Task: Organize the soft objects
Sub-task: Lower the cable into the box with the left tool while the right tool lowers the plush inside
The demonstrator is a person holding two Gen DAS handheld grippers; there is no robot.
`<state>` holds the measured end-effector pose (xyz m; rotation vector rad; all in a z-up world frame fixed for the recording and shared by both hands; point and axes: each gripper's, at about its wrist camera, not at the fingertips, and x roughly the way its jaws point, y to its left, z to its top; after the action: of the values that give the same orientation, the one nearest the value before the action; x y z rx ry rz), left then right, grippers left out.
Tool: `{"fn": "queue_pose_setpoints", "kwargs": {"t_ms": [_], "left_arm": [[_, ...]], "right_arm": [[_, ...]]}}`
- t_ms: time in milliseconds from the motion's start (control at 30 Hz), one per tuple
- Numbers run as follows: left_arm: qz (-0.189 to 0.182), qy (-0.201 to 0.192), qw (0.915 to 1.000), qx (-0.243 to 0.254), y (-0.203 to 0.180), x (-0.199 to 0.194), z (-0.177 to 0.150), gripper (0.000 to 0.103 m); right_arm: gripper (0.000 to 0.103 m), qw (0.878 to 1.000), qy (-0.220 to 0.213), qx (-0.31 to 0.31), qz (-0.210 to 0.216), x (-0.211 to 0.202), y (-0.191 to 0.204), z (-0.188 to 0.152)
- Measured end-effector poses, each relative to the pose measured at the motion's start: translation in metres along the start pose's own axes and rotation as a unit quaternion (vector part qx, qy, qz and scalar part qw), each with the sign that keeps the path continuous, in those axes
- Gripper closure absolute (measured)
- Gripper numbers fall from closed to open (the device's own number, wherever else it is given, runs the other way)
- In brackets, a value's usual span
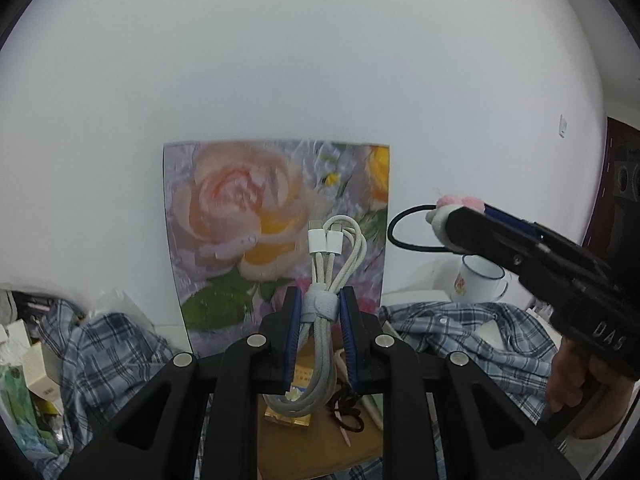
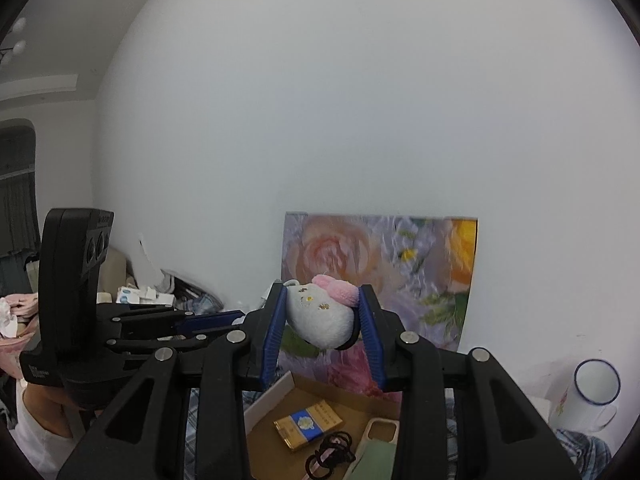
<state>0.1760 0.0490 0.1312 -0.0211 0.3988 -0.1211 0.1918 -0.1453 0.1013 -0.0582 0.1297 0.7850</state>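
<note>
Left gripper (image 1: 319, 312) is clamping the bundled white cable (image 1: 326, 280) at its strap, mid-frame, so coils aren't unravelling. Right gripper (image 2: 323, 316) is pinching the plush hair tie (image 2: 320, 314) w/ jaws squeezed onto its soft body, centre frame. Both are hanging above the cardboard box (image 2: 276, 396) at bottom, prob. for dropping in w/ the other hair ties (image 2: 330, 454).
</note>
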Motion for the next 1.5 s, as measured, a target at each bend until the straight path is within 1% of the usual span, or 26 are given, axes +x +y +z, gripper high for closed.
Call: {"fn": "queue_pose_setpoints", "kwargs": {"t_ms": [133,267,500,700,800,900,1000,1067,1167,1233,1333,1400,1500], "left_arm": [[-0.007,0.019,0.9997,-0.01,0.005,0.018,-0.009,0.082],[-0.004,0.045,0.9989,-0.011,0.006,0.039,-0.021,0.082],[0.008,0.068,0.9974,-0.019,0.012,0.06,-0.035,0.082],[0.015,0.088,0.9956,-0.028,0.021,0.075,-0.047,0.082],[0.023,0.099,0.9942,-0.036,0.029,0.082,-0.053,0.082],[0.031,0.114,0.9921,-0.043,0.036,0.091,-0.059,0.082],[0.039,0.134,0.9892,-0.046,0.041,0.101,-0.067,0.082],[0.043,0.147,0.9873,-0.045,0.044,0.107,-0.072,0.082],[0.047,0.164,0.9845,-0.04,0.046,0.114,-0.079,0.082],[0.047,0.169,0.9836,-0.04,0.047,0.116,-0.082,0.082],[0.055,0.176,0.982,-0.043,0.051,0.118,-0.085,0.082],[0.057,0.182,0.9807,-0.044,0.054,0.121,-0.088,0.082],[0.062,0.185,0.9798,-0.045,0.055,0.123,-0.09,0.082]], "right_arm": [[0.068,1.0,-0.01,0.01,0.001,0.012,-0.008,-0.02],[0.068,0.999,0.017,0.034,-0.004,0.034,-0.022,-0.036],[0.068,0.997,0.062,0.049,-0.013,0.056,-0.035,-0.062],[0.068,0.993,0.09,0.07,-0.007,0.071,-0.044,-0.078],[0.068,0.99,0.105,0.091,0.007,0.079,-0.05,-0.086],[0.068,0.987,0.123,0.102,0.012,0.087,-0.053,-0.095],[0.068,0.983,0.152,0.104,0.018,0.097,-0.053,-0.103],[0.068,0.98,0.17,0.108,0.011,0.103,-0.055,-0.109],[0.068,0.977,0.177,0.116,0.01,0.107,-0.058,-0.115],[0.068,0.977,0.179,0.118,0.002,0.108,-0.06,-0.117],[0.067,0.977,0.177,0.123,0.004,0.11,-0.063,-0.117],[0.067,0.975,0.183,0.128,0.01,0.115,-0.065,-0.118],[0.067,0.973,0.196,0.123,0.006,0.124,-0.063,-0.12]]}}
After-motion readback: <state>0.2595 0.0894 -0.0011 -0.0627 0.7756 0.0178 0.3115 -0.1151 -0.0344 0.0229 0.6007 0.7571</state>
